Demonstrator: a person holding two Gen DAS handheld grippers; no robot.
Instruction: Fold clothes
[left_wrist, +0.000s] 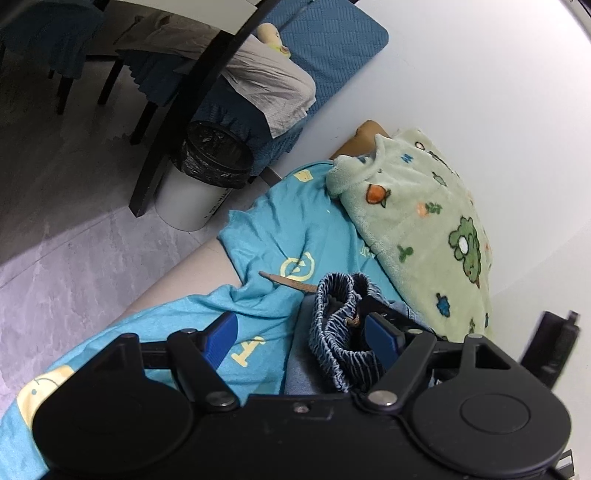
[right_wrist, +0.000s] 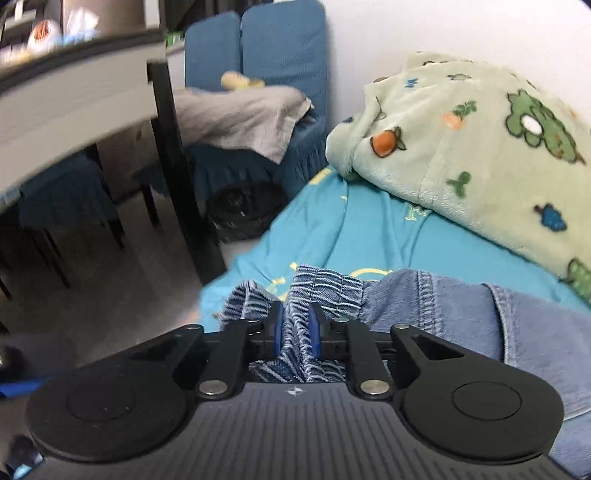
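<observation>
On the blue sheet, which is printed with pale yellow marks, lies a pair of denim trousers, its ribbed elastic waistband bunched up toward the sheet's near edge. The right gripper points forward and downward over that waistband, and its blue pads are pinched on a fold of the ribbed cloth, which bulges out above and below them. The rest of the denim trails off to the right of the gripper, lying flat on the sheet.

From the left wrist view, the left gripper also tilts downward, its jaws spread wide. Its blue fingers stand well apart: the left one hangs over the bare sheet, while the right one sits just beside or against the bunched waistband, though I cannot tell if it touches. Nothing is clamped between them.

Beyond the trousers a green fleece blanket with cartoon prints is heaped against the white wall. Past the sheet's edge stand a lined waste bin on the grey floor and a blue-covered chair with a grey cloth draped on it.
</observation>
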